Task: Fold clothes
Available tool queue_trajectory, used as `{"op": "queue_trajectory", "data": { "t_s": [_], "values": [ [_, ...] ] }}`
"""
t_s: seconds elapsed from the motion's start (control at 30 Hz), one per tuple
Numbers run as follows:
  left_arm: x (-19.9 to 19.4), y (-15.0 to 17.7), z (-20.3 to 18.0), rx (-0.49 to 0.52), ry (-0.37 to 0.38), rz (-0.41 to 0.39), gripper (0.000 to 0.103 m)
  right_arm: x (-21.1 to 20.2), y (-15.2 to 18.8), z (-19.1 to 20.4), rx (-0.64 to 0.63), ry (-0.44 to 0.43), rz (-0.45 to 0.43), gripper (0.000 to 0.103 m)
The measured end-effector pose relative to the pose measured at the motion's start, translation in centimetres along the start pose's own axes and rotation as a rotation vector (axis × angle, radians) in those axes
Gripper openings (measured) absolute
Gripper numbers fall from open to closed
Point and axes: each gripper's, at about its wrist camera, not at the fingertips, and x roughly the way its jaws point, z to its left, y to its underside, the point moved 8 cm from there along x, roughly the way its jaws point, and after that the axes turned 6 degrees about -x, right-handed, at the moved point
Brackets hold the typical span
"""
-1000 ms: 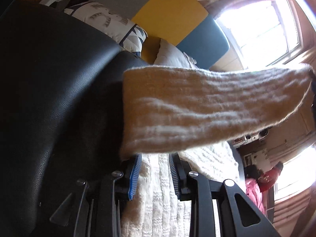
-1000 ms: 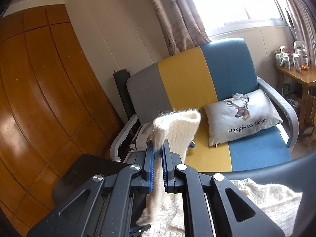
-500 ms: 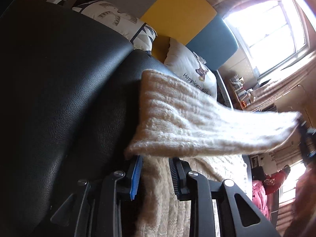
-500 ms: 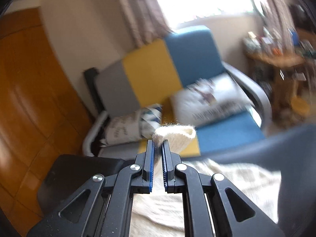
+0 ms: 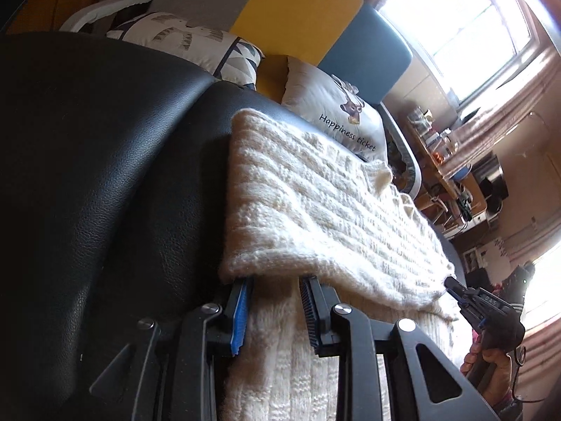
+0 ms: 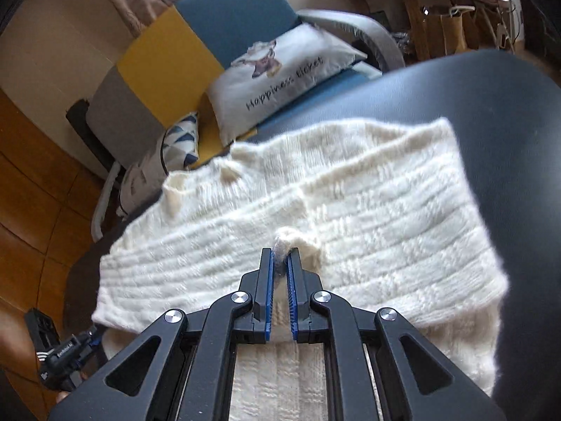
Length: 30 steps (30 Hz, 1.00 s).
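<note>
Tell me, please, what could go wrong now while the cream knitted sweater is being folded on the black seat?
1. The right gripper pinches only a small tuft of the sweater; the loose knit may slip out or stretch.
2. The left gripper has knit bunched between its pads under the folded edge, so pulling away may drag the fold open.
3. The smooth black seat may let the sweater slide.

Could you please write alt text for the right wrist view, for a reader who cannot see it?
The right tongs are shut on a pinch of a cream knitted sweater, whose folded-over part lies across a dark leather seat. Behind stands a grey, yellow and blue sofa with a deer-print pillow; the left tongs show at the lower left edge.
</note>
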Motion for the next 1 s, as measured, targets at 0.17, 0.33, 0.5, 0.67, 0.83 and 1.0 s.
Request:
{"op": "queue_trajectory", "data": {
  "t_s": [0.17,0.33,0.5,0.67,0.83,1.0],
  "values": [
    [0.1,0.1,-0.1,0.011,-0.009,0.003,0.027,1.2,1.1,-0.4,-0.022,-0.006,0.031,0.008],
    [0.3,0.1,-0.3,0.028,-0.023,0.003,0.027,1.6,1.6,-0.8,0.009,-0.062,0.014,0.011],
    [0.5,0.0,-0.2,0.028,-0.022,0.007,0.027,1.8,2.0,-1.1,0.075,-0.150,-0.015,0.023],
    [0.6,0.0,-0.2,0.028,-0.024,0.010,0.027,1.9,1.8,-0.2,0.057,-0.138,-0.018,0.036],
    [0.6,0.1,-0.3,0.039,-0.029,0.011,0.027,1.9,1.3,0.8,-0.020,0.015,-0.039,0.019],
    [0.4,0.2,-0.7,0.082,-0.046,-0.003,0.027,0.8,0.3,2.0,-0.097,0.055,-0.077,0.011]
  ]
}}
